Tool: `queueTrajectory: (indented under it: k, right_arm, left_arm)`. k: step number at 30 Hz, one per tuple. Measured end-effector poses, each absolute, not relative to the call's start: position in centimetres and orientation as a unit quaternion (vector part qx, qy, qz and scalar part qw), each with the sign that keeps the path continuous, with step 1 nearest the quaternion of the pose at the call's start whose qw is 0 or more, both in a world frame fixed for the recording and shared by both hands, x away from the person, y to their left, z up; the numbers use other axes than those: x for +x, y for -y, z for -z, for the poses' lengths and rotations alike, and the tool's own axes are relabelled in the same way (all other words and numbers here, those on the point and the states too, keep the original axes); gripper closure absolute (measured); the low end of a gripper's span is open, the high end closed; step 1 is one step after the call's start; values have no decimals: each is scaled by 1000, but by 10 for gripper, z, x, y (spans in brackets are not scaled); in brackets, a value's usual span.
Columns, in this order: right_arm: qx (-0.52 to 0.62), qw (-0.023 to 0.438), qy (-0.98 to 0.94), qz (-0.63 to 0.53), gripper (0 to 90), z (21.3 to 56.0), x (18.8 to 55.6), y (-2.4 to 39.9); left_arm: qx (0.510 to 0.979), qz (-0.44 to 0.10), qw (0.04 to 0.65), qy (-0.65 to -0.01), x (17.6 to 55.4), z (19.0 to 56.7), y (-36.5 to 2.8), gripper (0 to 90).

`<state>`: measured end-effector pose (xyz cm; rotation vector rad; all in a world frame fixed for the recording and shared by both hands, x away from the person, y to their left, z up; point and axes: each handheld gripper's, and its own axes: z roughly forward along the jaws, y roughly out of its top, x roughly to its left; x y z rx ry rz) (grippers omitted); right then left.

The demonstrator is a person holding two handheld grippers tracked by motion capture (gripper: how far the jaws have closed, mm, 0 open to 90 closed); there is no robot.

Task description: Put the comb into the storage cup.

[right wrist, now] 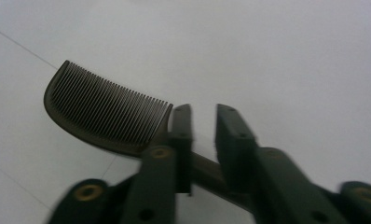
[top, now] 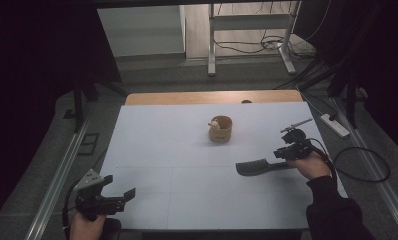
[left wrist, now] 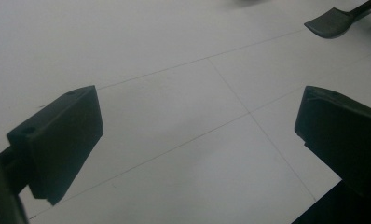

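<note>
Lying across the white surface (top: 187,165): a dark plastic comb (top: 254,166) (teeth fine), right of centre. Clamping its handle, the right claw (right wrist: 203,140). Hovering wide open, empty, near the front-left corner: the left claw (top: 121,186).

A: We see a black comb (right wrist: 106,112) w/ fine, even teeth making a ribbed stripe pattern, its handle between the jaws of the right gripper (right wrist: 203,140).

B: Agreed. Gripper's black too, w/ brass-coloured rivets behind the jaws.

A: Left gripper (left wrist: 197,135) – black matte jaws; between them we get the table (left wrist: 174,84), pale grey-white w/ thin dark lines crossing like a grid.

B: Beyond the right jaws, a tan wooden cup (top: 221,129) w/ sth cream-coloured at its rim; can't tell what.

A: Far table edge is a light wood strip. The sleeve (top: 332,207) behind the right jaws is black.
</note>
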<state>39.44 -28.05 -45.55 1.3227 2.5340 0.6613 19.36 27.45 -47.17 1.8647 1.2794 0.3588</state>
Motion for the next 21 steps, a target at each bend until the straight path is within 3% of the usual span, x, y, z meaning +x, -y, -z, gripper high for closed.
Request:
queueTrajectory:
  k: [2, 21]
  right_arm:
    - [440, 98, -864, -226, 897, 456, 396, 280]
    - [437, 113, -872, -190, 897, 481, 404, 285]
  left_arm:
    - [742, -143, 413, -509, 193, 472, -274, 15]
    - [745, -146, 407, -508, 193, 472, -273, 17]
